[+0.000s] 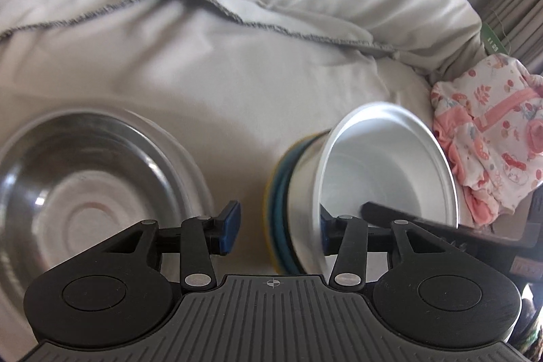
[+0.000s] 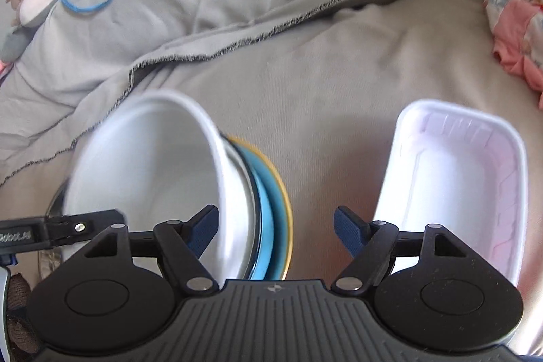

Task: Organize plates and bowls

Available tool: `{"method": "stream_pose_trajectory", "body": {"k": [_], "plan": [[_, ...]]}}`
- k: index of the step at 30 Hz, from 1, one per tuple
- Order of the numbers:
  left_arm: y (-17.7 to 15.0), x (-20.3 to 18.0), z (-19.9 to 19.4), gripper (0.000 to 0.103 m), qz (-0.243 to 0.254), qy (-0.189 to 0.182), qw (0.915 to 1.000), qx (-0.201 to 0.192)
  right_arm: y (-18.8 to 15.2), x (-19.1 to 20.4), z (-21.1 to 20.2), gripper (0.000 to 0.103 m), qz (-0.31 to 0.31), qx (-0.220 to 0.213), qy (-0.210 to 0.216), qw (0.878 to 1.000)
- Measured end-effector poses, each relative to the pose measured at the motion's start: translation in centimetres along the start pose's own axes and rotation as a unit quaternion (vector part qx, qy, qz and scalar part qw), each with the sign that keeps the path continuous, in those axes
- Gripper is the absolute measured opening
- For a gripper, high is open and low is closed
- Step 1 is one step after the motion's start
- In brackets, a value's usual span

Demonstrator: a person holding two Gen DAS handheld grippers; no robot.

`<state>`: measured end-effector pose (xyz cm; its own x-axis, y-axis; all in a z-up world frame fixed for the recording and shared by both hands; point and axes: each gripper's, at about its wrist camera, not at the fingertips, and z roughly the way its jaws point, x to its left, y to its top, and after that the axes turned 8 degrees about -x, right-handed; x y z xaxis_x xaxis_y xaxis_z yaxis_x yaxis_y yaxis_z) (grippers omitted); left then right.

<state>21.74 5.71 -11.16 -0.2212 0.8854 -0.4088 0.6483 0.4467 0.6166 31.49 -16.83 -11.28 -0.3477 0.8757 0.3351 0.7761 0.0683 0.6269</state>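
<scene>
The left claw (image 1: 280, 226) is seen with jaws apart, nothing pressed between the pads; the right claw (image 2: 276, 228) likewise stands open and empty. A white bowl (image 2: 149, 158) is tilted on a stack of plates (image 2: 271, 202) on the bed (image 2: 322, 73). 1 steel bowl (image 1: 85, 178) and 1 white tray (image 2: 454, 172) lie apart, judged still unsorted.

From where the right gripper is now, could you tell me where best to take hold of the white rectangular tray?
Probably the rim of the white rectangular tray at its near short end, coming from above with one finger inside and one outside. It lies open side up on the bedsheet with thin raised walls, and looks too wide to span. The right gripper is open beside it.
</scene>
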Motion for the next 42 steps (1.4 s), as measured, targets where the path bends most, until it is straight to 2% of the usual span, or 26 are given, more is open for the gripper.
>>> {"method": "stream_pose_trajectory", "body": {"k": [3, 6, 8, 13, 16, 21, 28, 33, 37, 40, 41, 42], "plan": [[-1.0, -0.5, 1.5, 0.046, -0.001, -0.018, 0.9998, 0.012, -0.4, -0.1, 0.8, 0.065, 0.012, 0.022, 0.028, 0.999], [-1.9, -2.0, 1.4, 0.042, 0.041, 0.010, 0.9990, -0.012, -0.7, 0.2, 0.8, 0.063, 0.011, 0.035, 0.070, 0.997], [-2.4, -2.4, 1.2, 0.038, 0.052, 0.026, 0.9980, -0.022, -1.2, 0.8, 0.7, 0.062, -0.003, 0.028, 0.060, 0.998], [-3.1, -1.9, 0.7, 0.038, 0.045, 0.018, 0.9982, -0.033, -1.9, 1.1, 0.4, 0.063, 0.001, 0.016, 0.060, 0.998], [-3.5, -1.8, 0.2, 0.038, 0.049, 0.014, 0.9983, -0.028, -2.3, 1.0, 0.1, 0.063, 0.013, 0.011, 0.066, 0.998], [-4.8, -0.7, -1.6, 0.038, 0.027, -0.007, 0.9996, 0.001, -3.8, 0.5, -1.3, 0.063, 0.046, 0.001, 0.082, 0.996], [-6.7, -0.3, -2.8, 0.038, 0.022, 0.007, 0.9996, 0.019, -6.0, 1.0, -2.8, 0.063, 0.063, -0.009, 0.081, 0.995], [-6.7, -0.4, -2.8, 0.038, 0.019, 0.005, 0.9998, 0.010, -5.9, 0.9, -2.6, 0.063, 0.062, -0.014, 0.082, 0.995], [-6.6, -0.2, -2.9, 0.038, 0.007, -0.010, 0.9999, -0.008, -6.1, 0.8, -2.3, 0.063, 0.068, -0.011, 0.075, 0.995], [-6.5, 0.1, -2.6, 0.039, -0.008, -0.018, 0.9998, -0.002, -6.1, 0.8, -2.2, 0.063, 0.069, -0.014, 0.067, 0.995], [-6.5, 0.2, -2.5, 0.048, -0.012, -0.021, 0.9997, 0.001, -6.2, 0.9, -2.2, 0.063, 0.068, -0.015, 0.064, 0.995], [-6.5, 0.2, -2.4, 0.051, -0.016, -0.025, 0.9996, 0.001, -6.3, 0.9, -2.3, 0.063, 0.068, -0.016, 0.062, 0.996]]}}
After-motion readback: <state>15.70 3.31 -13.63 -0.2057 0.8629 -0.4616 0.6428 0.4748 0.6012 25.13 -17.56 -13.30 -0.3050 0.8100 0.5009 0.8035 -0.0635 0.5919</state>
